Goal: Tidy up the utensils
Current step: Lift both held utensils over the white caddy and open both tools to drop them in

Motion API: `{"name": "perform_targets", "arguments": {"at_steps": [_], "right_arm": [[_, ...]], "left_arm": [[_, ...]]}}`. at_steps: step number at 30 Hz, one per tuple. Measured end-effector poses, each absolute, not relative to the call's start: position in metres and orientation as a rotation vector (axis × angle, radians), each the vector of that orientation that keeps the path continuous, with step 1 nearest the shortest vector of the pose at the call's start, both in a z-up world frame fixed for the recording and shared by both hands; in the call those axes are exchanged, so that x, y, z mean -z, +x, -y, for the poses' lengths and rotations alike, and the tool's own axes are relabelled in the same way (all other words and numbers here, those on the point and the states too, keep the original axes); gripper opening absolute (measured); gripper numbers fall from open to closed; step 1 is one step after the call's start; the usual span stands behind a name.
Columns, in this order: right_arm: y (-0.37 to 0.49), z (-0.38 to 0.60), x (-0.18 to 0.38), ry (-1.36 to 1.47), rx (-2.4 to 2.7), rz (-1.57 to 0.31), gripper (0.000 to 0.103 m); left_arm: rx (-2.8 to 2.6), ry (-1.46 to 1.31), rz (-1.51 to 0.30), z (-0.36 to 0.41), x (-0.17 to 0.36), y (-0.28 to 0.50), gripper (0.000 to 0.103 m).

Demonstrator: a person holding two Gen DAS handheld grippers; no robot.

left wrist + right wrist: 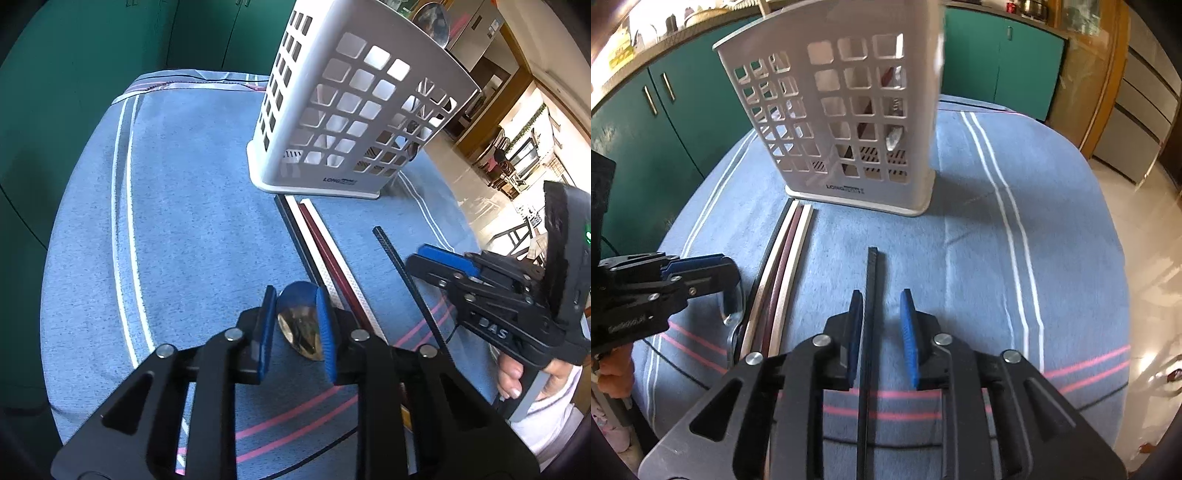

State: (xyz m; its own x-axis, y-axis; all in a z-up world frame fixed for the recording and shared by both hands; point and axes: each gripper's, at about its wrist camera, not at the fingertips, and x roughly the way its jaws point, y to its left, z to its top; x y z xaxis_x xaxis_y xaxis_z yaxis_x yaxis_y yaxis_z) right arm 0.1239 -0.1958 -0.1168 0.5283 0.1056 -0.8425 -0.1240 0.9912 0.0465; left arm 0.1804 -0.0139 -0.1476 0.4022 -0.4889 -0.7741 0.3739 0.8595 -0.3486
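On the blue striped cloth [207,221], seen from the left wrist, a white holder [347,122] stands upright at the far side, and a row of chopsticks [325,254] runs from its base toward the camera. The left gripper [297,325] sits low over a spoon [301,325]; its blue pads flank the bowl closely, but whether they press on it I cannot tell. To the right a single black chopstick [402,277] lies apart from the row, with the right gripper [424,258] over it and a hand [517,373] on the handle below. From the right wrist, the black chopstick [870,314] runs straight between the right gripper [881,328] fingers, touching or just beside the left pad while the right pad stands clear, so the jaws are apart. The row of chopsticks [786,266] lies left of it, reaching the holder [849,110], and the left gripper [701,273] hovers at the spoon [733,314] beside them.
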Motion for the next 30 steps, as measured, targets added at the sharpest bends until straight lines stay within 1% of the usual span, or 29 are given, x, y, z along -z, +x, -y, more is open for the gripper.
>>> {"name": "perform_targets", "arguments": {"at_steps": [4, 6, 9, 10, 11, 12, 20, 26, 30], "right_arm": [[0.141, 0.189, 0.123, -0.056, -0.143, -1.029, 0.021], [0.151, 0.187, 0.126, -0.065, -0.141, -1.046, 0.021], [0.160, 0.184, 0.127, -0.074, -0.148, -1.048, 0.021], [0.162, 0.183, 0.126, -0.070, -0.155, -1.053, 0.017], [0.163, 0.182, 0.126, -0.064, -0.168, -1.057, 0.009], [0.164, 0.182, 0.126, -0.065, -0.170, -1.058, 0.008], [0.157, 0.185, 0.123, -0.015, -0.178, -1.046, 0.007], [0.142, 0.190, 0.088, -0.002, -0.180, -0.958, 0.007], [0.126, 0.200, 0.061, 0.021, -0.188, -0.897, 0.007]], "left_arm": [[0.546, -0.146, -1.014, 0.011, 0.146, 0.182, 0.012], [0.544, -0.156, -1.002, 0.009, 0.142, 0.181, 0.006], [0.542, -0.160, -0.993, 0.006, 0.139, 0.181, 0.004], [0.542, -0.161, -0.992, 0.005, 0.138, 0.180, 0.004], [0.542, -0.162, -0.991, 0.005, 0.137, 0.180, 0.004], [0.543, -0.162, -0.990, 0.005, 0.137, 0.180, 0.004], [0.523, -0.174, -0.980, -0.002, 0.133, 0.176, 0.002], [0.485, -0.187, -0.904, -0.012, 0.112, 0.169, 0.002], [0.439, -0.158, -0.813, -0.020, 0.084, 0.156, 0.002]]}}
